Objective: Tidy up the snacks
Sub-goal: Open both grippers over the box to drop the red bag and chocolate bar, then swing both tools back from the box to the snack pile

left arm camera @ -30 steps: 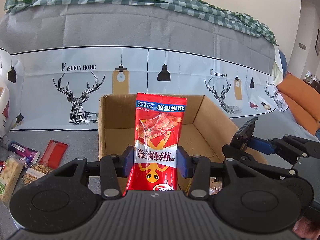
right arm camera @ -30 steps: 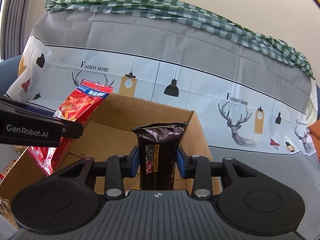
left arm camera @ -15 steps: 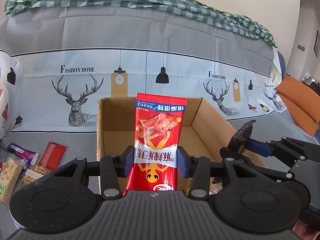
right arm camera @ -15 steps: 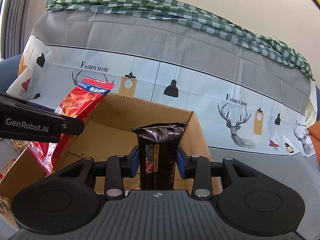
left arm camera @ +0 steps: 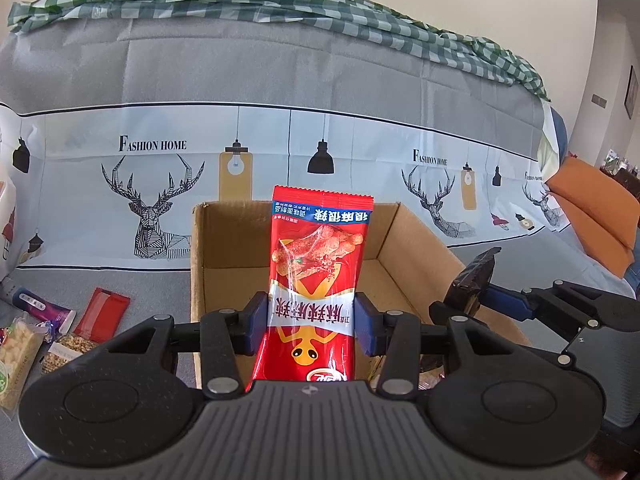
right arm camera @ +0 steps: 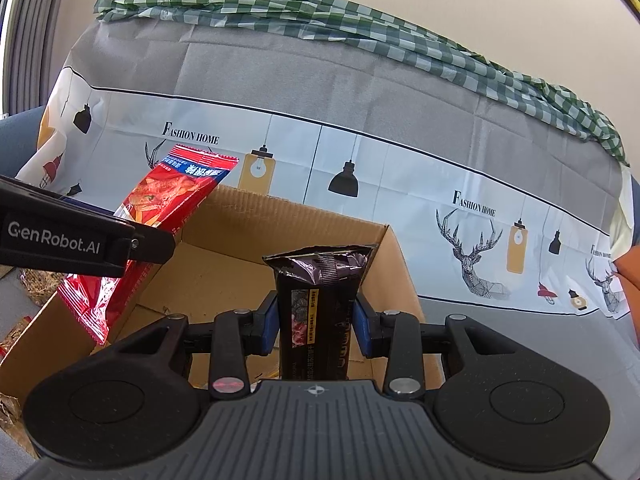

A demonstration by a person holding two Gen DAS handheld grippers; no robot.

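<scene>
My left gripper [left arm camera: 311, 319] is shut on a red snack packet [left arm camera: 320, 264], held upright in front of the open cardboard box [left arm camera: 416, 240]. My right gripper [right arm camera: 316, 323] is shut on a black snack packet [right arm camera: 320, 280], upright over the box's [right arm camera: 224, 268] inside. In the right wrist view the red packet [right arm camera: 168, 200] and the left gripper's black arm [right arm camera: 80, 236] hang over the box's left wall. In the left wrist view the black packet [left arm camera: 474, 280] and the right gripper's fingers [left arm camera: 508, 300] show at the box's right wall.
Several loose snack packets lie on the grey cloth left of the box: a red one [left arm camera: 102, 312], a purple one [left arm camera: 40, 308], and pale ones [left arm camera: 16, 356]. A deer-print cloth [left arm camera: 160, 184] rises behind the box. An orange cushion [left arm camera: 592, 212] sits at the far right.
The view drifts very slightly; both grippers keep their packets and stay by the box.
</scene>
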